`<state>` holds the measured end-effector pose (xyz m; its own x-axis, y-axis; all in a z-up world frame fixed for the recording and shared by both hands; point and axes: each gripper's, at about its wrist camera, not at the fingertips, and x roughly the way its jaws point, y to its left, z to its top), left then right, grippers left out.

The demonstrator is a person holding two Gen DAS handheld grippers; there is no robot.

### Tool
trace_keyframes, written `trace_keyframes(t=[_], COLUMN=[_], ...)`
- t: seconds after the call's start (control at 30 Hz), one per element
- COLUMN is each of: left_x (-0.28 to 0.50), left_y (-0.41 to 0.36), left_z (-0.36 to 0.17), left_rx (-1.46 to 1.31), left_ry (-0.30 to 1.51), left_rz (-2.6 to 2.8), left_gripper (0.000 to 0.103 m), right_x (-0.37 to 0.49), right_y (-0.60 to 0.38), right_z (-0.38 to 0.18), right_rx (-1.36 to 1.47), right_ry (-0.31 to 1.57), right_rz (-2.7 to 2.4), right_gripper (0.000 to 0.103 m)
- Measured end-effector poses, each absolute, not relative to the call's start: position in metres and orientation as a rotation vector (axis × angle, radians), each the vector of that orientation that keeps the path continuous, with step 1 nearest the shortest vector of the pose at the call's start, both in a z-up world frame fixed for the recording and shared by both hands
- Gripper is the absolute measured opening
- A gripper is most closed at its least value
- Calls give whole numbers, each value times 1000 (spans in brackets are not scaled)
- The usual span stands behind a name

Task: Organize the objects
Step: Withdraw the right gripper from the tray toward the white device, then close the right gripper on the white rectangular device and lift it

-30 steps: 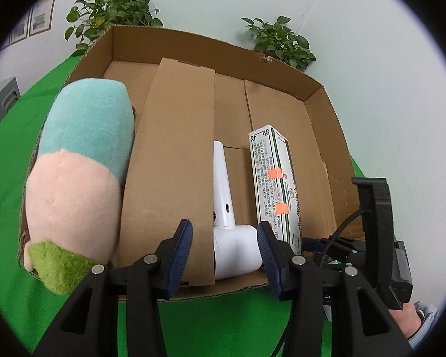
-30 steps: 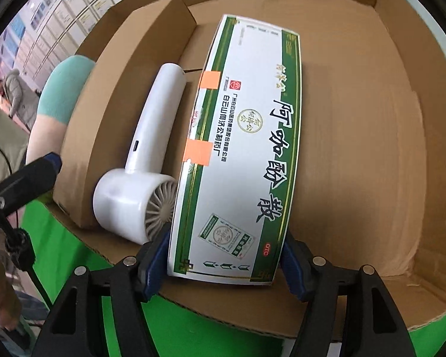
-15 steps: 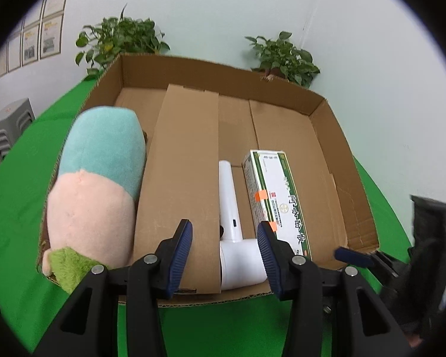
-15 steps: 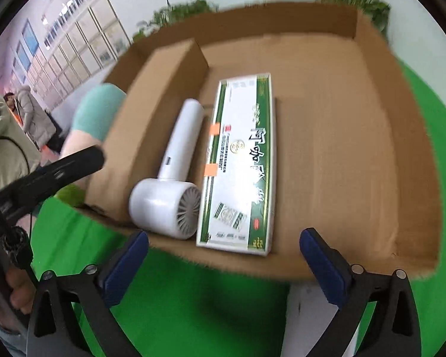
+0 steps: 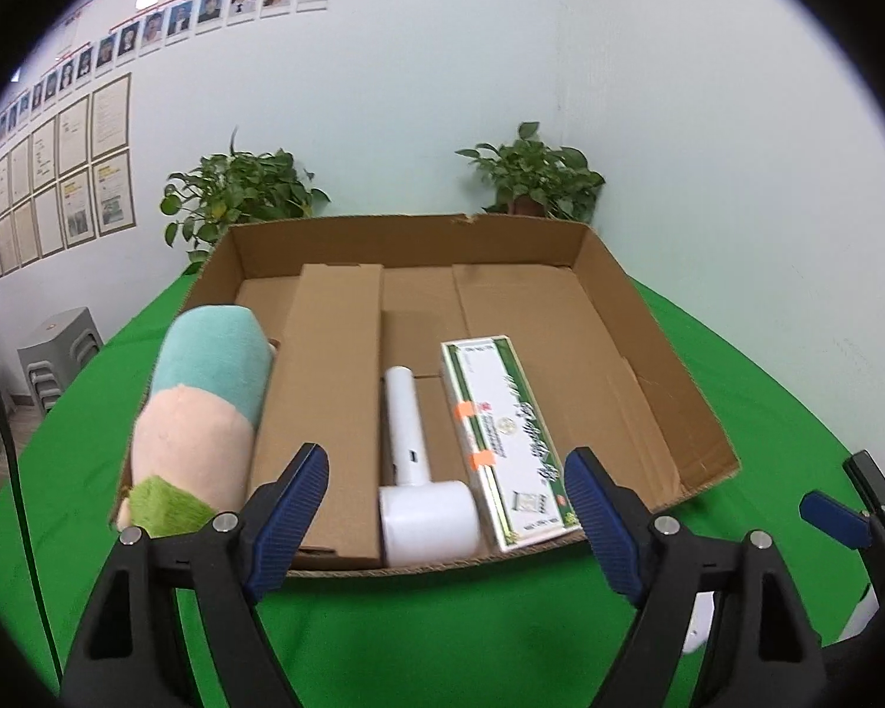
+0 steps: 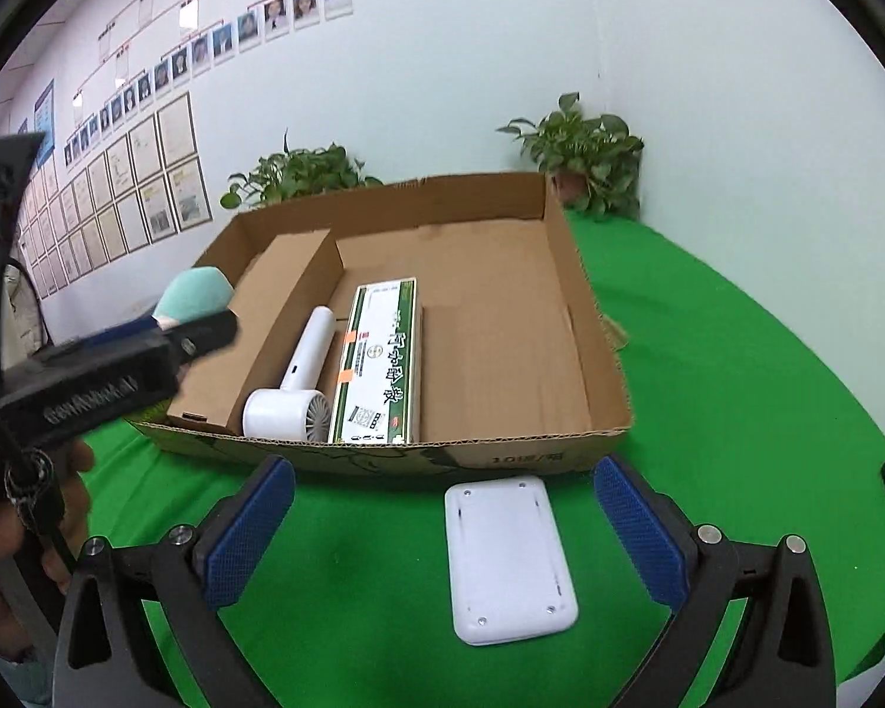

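Note:
An open cardboard box [image 5: 666,354] sits on the green table. Inside it, from left to right, lie a pastel plush toy [image 5: 206,407], a white hair dryer [image 5: 419,489] and a green-and-white medicine box [image 5: 507,436]. My left gripper [image 5: 445,484] hovers before the box's near wall. Its jaws are opening, with nothing held between them. My right gripper [image 6: 442,489] stands wide open over the table in front of the box [image 6: 584,318], above a flat white device [image 6: 510,554] that it does not touch. The dryer [image 6: 301,377] and medicine box [image 6: 383,354] show there too.
A cardboard divider [image 5: 324,377] stands between the plush toy and the hair dryer. Two potted plants [image 5: 242,194] [image 5: 537,177] stand behind the box by the wall. The box's right half [image 6: 501,318] is bare cardboard. A hand [image 6: 6,531] holds the left gripper [image 6: 118,354].
Both grippers drew back from the box and rose. The right jaws let go of the medicine box and spread wide. The left jaws widened away from the hair dryer's head.

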<state>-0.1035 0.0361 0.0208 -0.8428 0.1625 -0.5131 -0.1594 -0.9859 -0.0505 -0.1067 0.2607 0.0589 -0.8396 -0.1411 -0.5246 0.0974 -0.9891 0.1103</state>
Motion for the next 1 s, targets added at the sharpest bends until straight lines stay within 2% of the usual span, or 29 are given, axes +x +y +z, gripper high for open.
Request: trace_keyframes(t=[0.23,0.63,0.87,1.0], left_x=[-107,-100,-114,-118], left_y=[48,54,53,58], left_z=[10,11,-23,-53], left_rx=[-896,-885,-1095,-1223], left_ry=[-24,-23,-170,-251], left_rz=[2808,2794,2538,2387], left_gripper=[82,82,82,82], right_x=[-137,-124,-113,-124], right_y=[257,254,254,284], right_z=[31,12,-22,-52], right_rx=[850,866,958,1144], right_ry=[-133,-144,-101,-202], right_rz=[-2882,-2819,-2718,-2718], right_gripper=[103,103,103,102])
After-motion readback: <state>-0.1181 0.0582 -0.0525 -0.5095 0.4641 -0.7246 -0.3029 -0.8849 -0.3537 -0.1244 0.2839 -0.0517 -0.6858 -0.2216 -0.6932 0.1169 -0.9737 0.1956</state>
